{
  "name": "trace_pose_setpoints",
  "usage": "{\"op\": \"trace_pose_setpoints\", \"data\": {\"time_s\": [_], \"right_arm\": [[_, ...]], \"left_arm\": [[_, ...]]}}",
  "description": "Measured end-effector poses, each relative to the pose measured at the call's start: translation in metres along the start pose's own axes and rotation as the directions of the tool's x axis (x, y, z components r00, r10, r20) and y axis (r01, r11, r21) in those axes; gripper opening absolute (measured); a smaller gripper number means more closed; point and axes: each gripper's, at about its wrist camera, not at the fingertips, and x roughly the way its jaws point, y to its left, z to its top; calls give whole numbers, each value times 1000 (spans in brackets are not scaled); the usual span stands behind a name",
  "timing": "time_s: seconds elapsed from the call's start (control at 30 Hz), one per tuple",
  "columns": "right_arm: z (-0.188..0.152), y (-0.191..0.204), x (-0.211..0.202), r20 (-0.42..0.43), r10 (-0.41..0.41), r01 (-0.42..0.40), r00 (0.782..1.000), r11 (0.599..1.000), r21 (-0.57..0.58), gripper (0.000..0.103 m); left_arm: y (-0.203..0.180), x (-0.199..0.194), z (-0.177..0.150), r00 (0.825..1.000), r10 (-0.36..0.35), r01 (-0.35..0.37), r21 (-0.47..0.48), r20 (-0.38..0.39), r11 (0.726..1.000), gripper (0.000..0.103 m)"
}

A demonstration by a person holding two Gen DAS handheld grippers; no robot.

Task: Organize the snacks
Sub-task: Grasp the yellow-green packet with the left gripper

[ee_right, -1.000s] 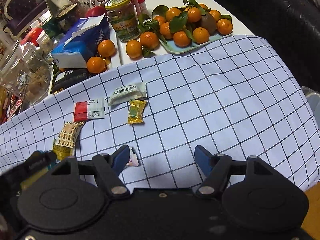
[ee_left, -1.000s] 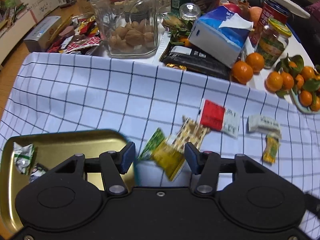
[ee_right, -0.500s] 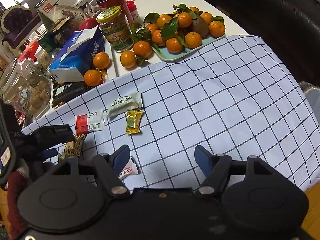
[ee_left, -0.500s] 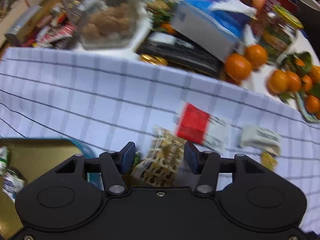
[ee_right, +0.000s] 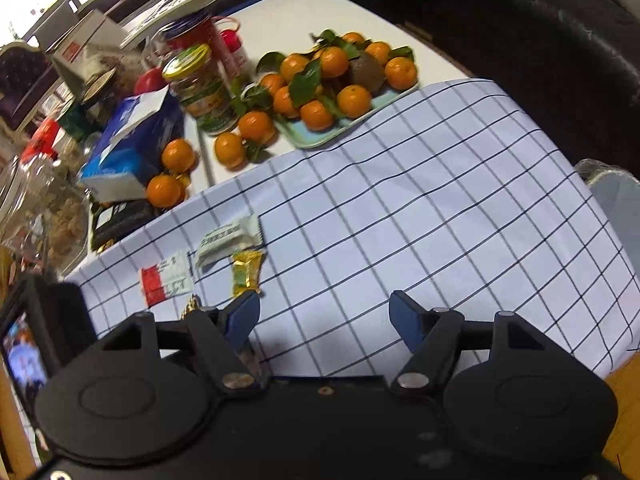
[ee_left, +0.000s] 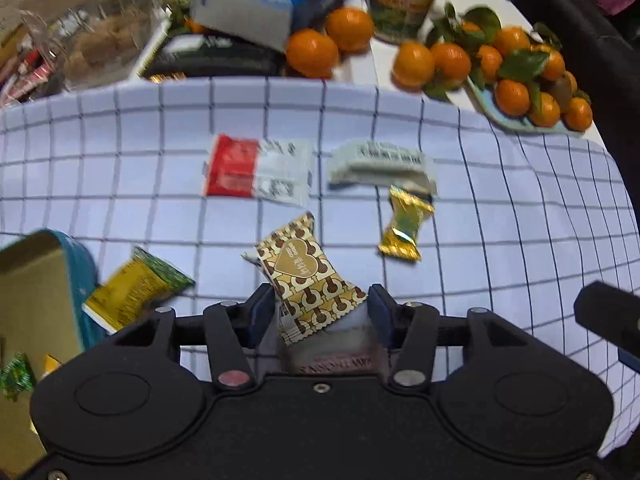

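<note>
Five loose snack packets sit on the checked cloth (ee_left: 500, 200), and the brown heart-print wrapper (ee_left: 304, 276) is my landmark. It lies with its near end between the fingers of the left gripper (ee_left: 322, 312); the jaws look spread a bit wider than the packet, not clamped on it. Gold heart on it has small writing, too tiny to read. Just under it, right by the gripper body, is a blurry whitish packet with dark letters I can't make out.

Beyond the heart wrapper: a red-and-white sachet (ee_left: 258, 170) with fine print and what looks like a QR code, and to its right a white bar packet (ee_left: 380, 164) with a dark line of characters, unreadable. A gold foil candy (ee_left: 404, 226) touches that bar's near edge. Left of the heart wrapper, a yellow-green packet (ee_left: 136, 290) leans against the gold tray (ee_left: 36, 300) with the teal rim.

Right gripper (ee_right: 324, 320) is wide open over bare cloth, plenty of free grid toward the cloth's right edge. Tangerine plate (ee_right: 308, 140) sits past the far edge
</note>
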Motion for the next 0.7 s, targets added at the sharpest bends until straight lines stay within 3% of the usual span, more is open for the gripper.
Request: {"op": "trace_pose_setpoints", "data": {"time_s": [0.13,0.3,0.53,0.7], "right_arm": [[0,-2,1,-3,4,-4,1000,1000,9,74],[-1,3,1,-10,19,-19,1000,1000,-10,74],[0,3,2,-15,19,-19,1000,1000,-9,74],[0,5,2,-17,16,-17,1000,1000,-17,74]], "left_arm": [[31,-11,18,996,71,-68,-61,55,996,57],[73,-1,35,989,146,-145,-117,5,983,56],[92,15,25,982,181,-186,-116,-52,976,56],[87,18,12,988,117,-127,-108,-100,986,56]]}}
